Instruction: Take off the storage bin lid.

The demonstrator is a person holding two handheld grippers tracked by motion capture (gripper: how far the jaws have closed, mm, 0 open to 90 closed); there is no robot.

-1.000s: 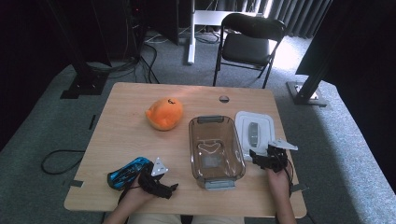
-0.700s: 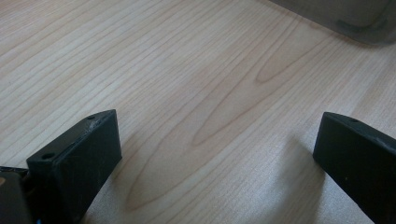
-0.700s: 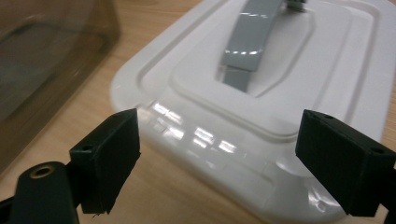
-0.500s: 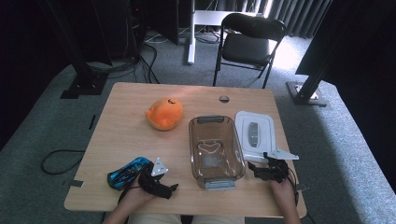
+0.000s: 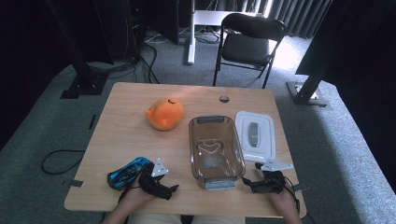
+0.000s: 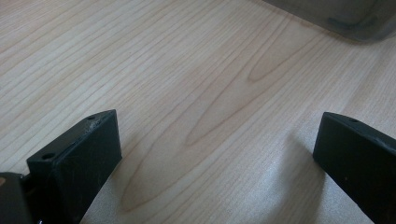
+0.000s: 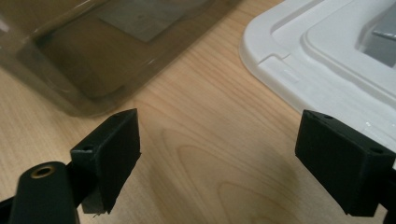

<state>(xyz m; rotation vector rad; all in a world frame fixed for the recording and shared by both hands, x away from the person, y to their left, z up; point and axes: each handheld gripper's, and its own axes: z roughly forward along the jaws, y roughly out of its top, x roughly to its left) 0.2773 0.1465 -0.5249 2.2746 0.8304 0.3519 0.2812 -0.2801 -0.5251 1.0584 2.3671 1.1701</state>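
Observation:
A clear plastic bin (image 5: 215, 149) stands in the middle of the wooden table (image 5: 130, 135), its white lid (image 5: 254, 135) lying flat to its right. An orange plush toy (image 5: 165, 113) sits to the bin's upper left, and a blue toy car (image 5: 128, 171) lies near the front left. My left gripper (image 5: 168, 190) rests low by the car, open over bare wood (image 6: 210, 116), with a bin corner (image 6: 336, 16) ahead. My right gripper (image 5: 250, 184) is open near the front edge; its jaws frame bare table between the bin wall (image 7: 93, 60) and the lid (image 7: 327, 60).
A black folding chair (image 5: 250, 39) stands beyond the table's far edge, with dark stand legs (image 5: 84, 79) and cables (image 5: 149, 56) on the carpet. A small round grommet (image 5: 224, 99) sits near the table's far edge. A cable loop (image 5: 58, 161) lies on the floor at left.
My right gripper has drawn back toward the front edge of the table, away from the lid. The left gripper has barely moved.

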